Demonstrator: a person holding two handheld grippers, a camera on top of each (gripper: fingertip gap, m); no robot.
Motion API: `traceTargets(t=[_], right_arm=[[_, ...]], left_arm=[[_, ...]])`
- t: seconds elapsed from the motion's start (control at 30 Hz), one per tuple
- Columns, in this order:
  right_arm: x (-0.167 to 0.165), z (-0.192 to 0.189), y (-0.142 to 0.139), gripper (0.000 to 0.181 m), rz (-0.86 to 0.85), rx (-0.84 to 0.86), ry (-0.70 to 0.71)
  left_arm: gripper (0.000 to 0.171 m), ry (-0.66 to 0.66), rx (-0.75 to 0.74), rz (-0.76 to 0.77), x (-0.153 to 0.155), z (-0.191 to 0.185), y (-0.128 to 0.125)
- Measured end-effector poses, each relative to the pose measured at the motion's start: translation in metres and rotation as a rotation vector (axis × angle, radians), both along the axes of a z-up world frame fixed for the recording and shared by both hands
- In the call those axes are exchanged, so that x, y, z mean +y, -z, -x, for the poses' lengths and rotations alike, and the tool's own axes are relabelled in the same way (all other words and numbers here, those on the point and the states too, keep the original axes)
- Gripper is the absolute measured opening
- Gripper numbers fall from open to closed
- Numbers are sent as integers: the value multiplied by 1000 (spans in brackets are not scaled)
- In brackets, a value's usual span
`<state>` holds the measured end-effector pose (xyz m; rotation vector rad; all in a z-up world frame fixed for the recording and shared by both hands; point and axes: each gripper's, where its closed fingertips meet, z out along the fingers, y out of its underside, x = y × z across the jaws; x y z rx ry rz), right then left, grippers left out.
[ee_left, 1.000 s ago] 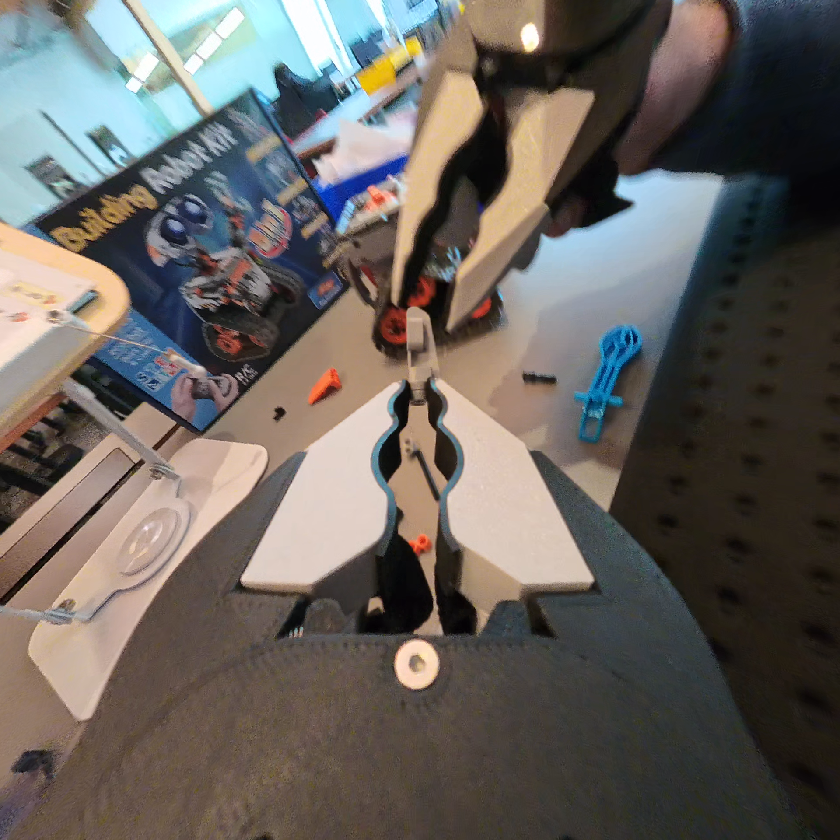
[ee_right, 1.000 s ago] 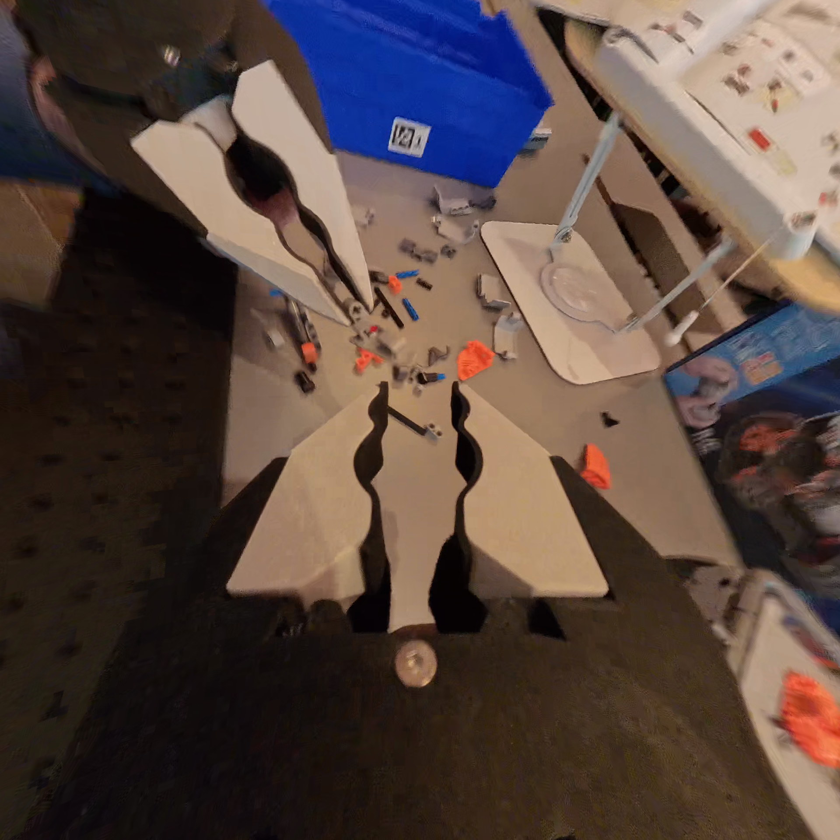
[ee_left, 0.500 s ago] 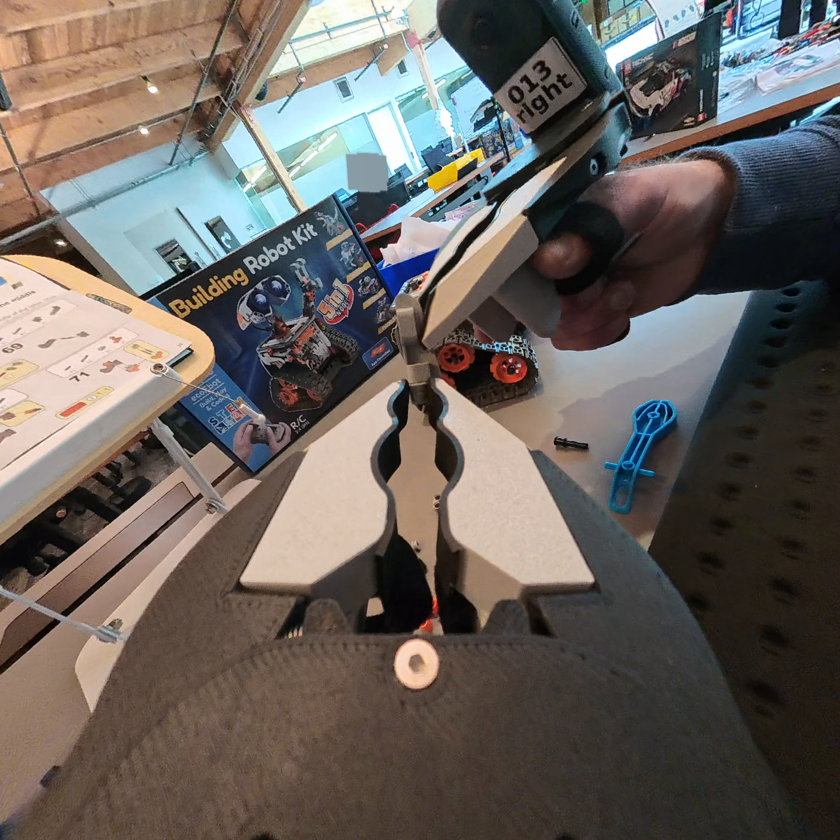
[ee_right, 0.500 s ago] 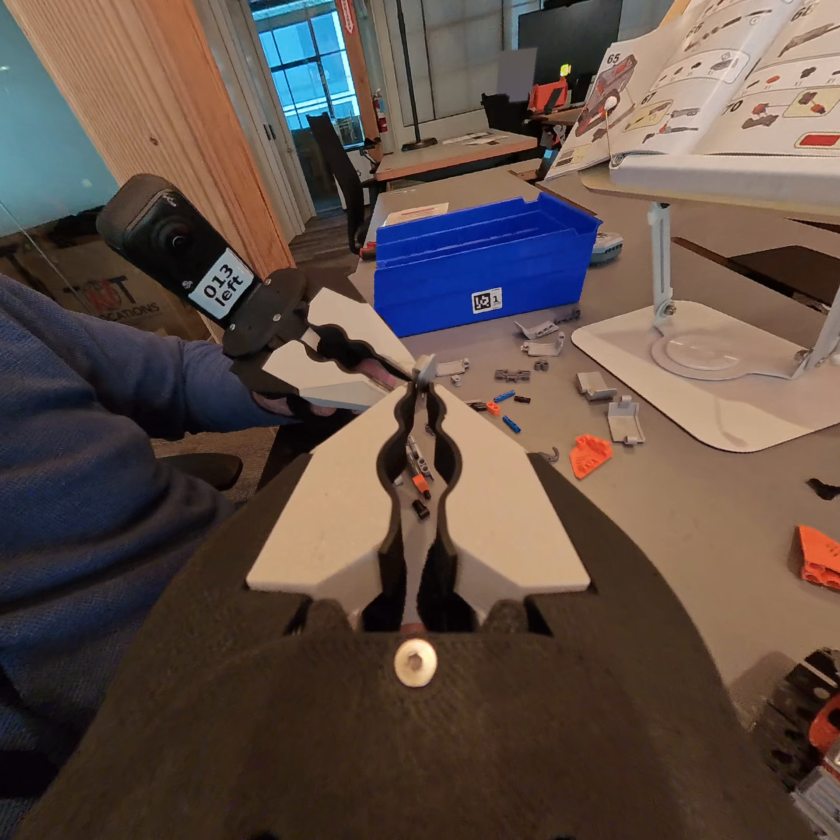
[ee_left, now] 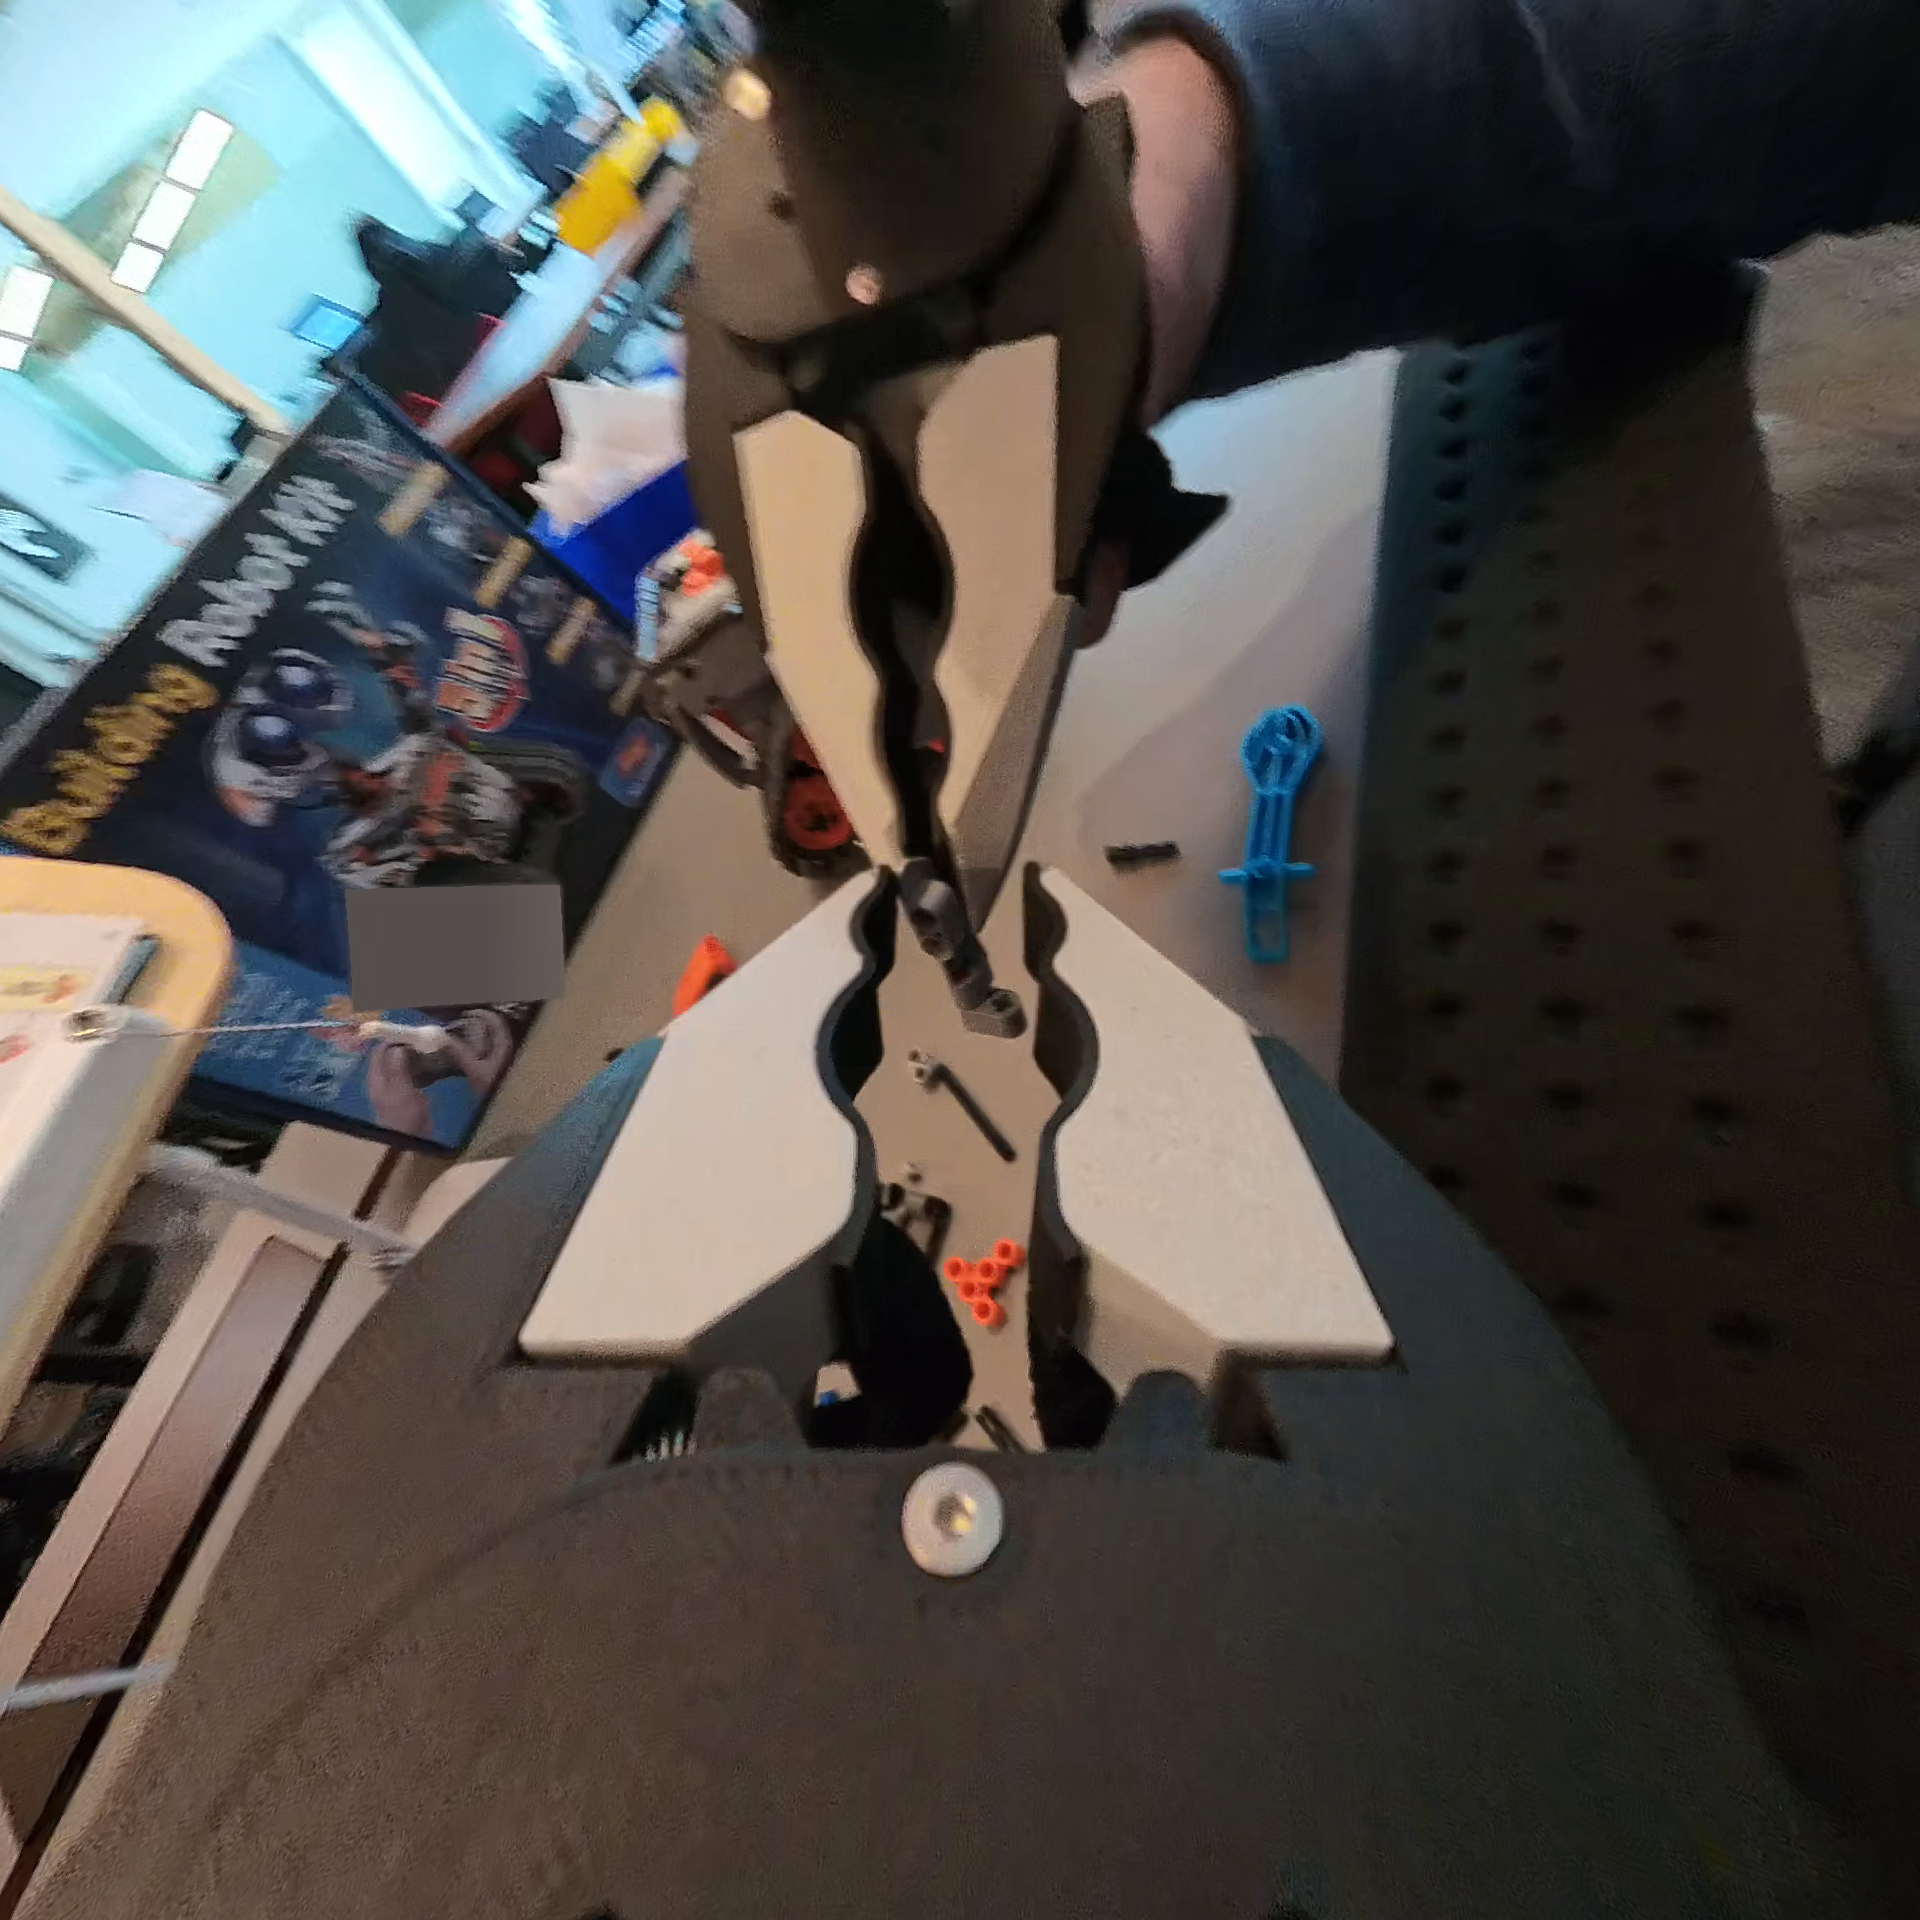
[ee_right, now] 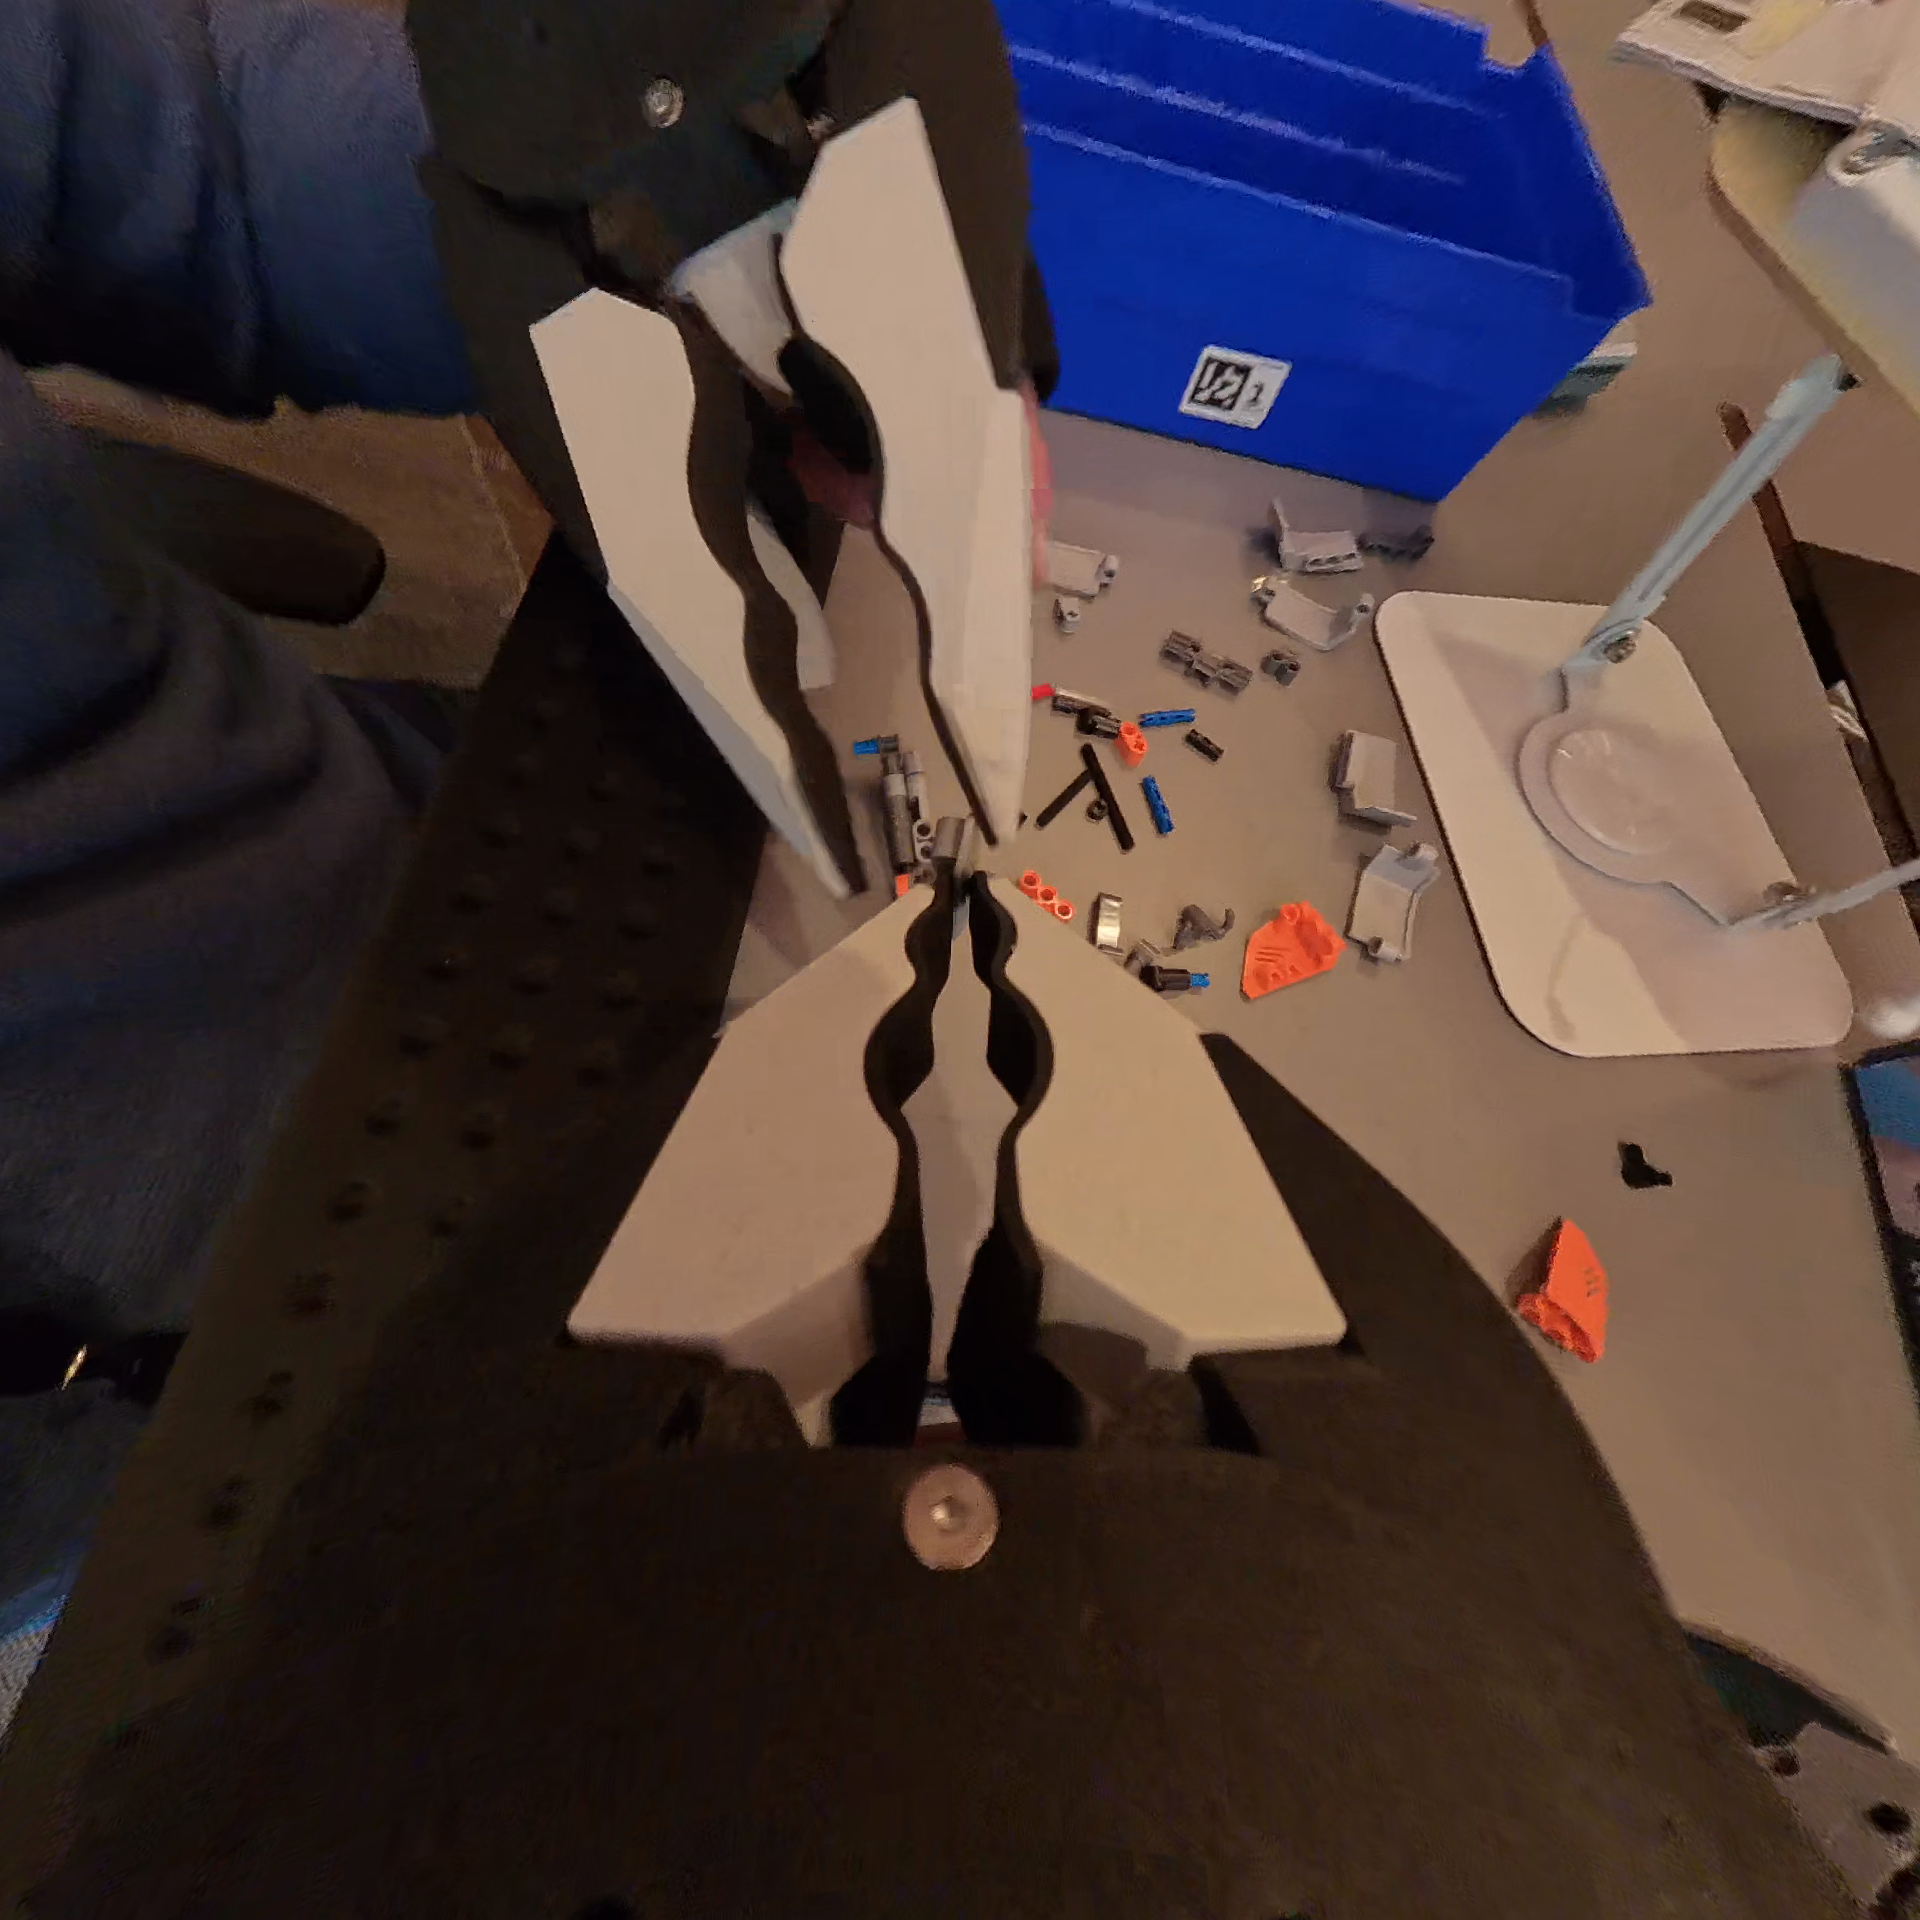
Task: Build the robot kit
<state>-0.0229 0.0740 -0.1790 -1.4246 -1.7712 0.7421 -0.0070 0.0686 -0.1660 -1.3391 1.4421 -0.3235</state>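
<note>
The grey tabletop [ee_right: 1455, 1195] carries everything shown, with a dark perforated mat [ee_left: 1610, 935] along its right edge in your left wrist view. At the far left of that view a large printed box [ee_left: 312, 707] leans upright; in your right wrist view a blue bin [ee_right: 1299, 260] stands at the far side, and to the right a white stand base [ee_right: 1558, 883] lies flat on the tabletop.

Your left gripper [ee_left: 961, 883] has its jaws set wide apart and holds nothing. Between its fingers the bare tabletop shows, with a black axle [ee_left: 977, 1112] and a small orange connector [ee_left: 982, 1273] lying there.

Your right gripper [ee_right: 961, 883] has its jaws drawn narrow and pinches a grey beam piece [ee_right: 948, 837] at its fingertips. Seen from the left wrist view, that gripper [ee_left: 920, 852] points down from the far side, and the perforated grey beam piece [ee_left: 956, 951] hangs tilted from its tips into the gap between the left gripper's fingers. The beam touches neither left finger, as far as the blur allows.

Loose on the tabletop lie an orange wedge panel [ee_right: 1288, 951] near the stand base, a second orange panel [ee_right: 1564, 1304] at the near right, grey panels [ee_right: 1387, 899], a row of small orange pins [ee_right: 1044, 896], and blue pins [ee_right: 1158, 805]. A blue tool [ee_left: 1273, 831] lies beside the mat.
</note>
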Motion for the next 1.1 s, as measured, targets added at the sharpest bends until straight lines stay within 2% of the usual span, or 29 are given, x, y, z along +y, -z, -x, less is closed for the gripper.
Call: traceTargets(t=[0.1,0.17,0.43,0.83,0.97,1.1], right_arm=[[-2,1,6,0,-46,-63,-28],[0,1,5,0,-51,-67,-29],[7,4,-5,1,-27,38,-6],[14,7,-26,0,66,229,37],[15,4,-33,0,102,293,42],[19,3,-32,10,146,315,64]], left_arm=[[15,17,50,4,1,0,6],[12,14,33,6,3,1,6],[0,-8,-161,3,8,3,-8],[0,-16,-399,70,16,11,-30],[0,-10,-525,110,19,19,-45],[0,9,-623,189,23,24,-52]])
